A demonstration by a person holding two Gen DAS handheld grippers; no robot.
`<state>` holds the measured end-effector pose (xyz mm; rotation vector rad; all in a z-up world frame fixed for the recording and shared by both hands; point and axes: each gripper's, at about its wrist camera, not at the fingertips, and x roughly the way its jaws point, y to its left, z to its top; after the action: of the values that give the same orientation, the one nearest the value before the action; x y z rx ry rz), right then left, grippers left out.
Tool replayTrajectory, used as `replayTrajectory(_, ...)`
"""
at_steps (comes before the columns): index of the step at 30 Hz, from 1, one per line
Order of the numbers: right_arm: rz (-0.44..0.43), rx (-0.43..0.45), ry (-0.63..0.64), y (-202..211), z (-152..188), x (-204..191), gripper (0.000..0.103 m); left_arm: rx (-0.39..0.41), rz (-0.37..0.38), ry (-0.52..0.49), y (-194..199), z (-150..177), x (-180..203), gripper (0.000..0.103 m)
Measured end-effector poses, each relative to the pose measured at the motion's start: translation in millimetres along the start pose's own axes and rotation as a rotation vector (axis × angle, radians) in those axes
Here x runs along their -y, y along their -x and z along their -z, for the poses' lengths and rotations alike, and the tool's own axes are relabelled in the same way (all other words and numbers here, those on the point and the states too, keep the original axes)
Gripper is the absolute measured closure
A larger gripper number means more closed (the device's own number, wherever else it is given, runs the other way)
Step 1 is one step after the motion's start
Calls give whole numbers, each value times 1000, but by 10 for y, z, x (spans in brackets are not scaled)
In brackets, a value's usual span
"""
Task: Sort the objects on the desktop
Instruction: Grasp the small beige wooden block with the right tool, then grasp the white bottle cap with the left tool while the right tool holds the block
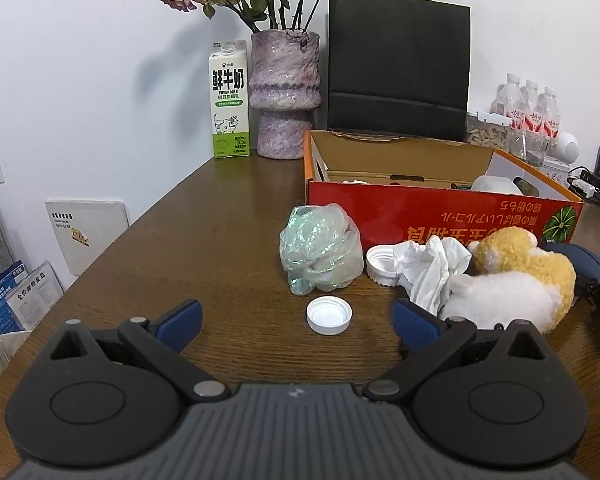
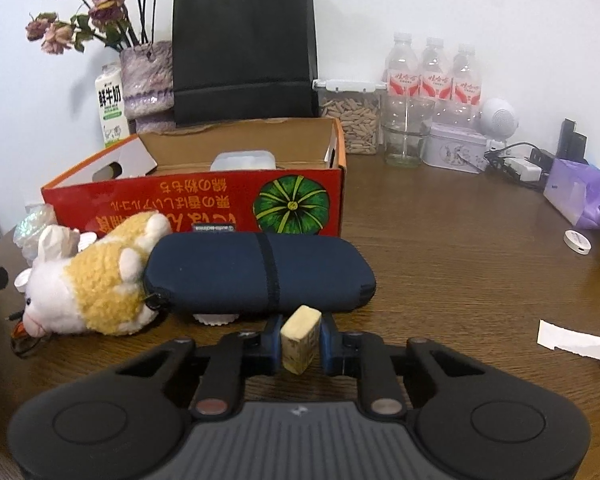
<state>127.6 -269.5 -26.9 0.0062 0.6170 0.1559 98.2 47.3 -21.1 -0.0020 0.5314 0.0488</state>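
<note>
Beige block (image 2: pixel 301 338) pinched in right tool (image 2: pixel 300 340) — unseen from left.

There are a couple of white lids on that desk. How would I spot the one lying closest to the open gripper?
Start at the big red cardboard box with the green pumpkin picture. In front of its left end sits a crumpled shimmery plastic bag, and just nearer than that lies the smooth white round cap, open side up, between the open left gripper fingers' line. Unlike the ribbed white lid beside the crumpled white tissue, it lies alone, touching nothing.

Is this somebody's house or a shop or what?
Probably a home or small office desk: a wooden table against a wall holds a vase of dried roses, a milk carton and water bottles.
</note>
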Motion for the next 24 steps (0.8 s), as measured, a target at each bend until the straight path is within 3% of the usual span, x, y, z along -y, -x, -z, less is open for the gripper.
replayTrajectory(24, -21, 70, 56, 190, 50, -127, 85, -24, -27, -5, -49, 24, 1, 0)
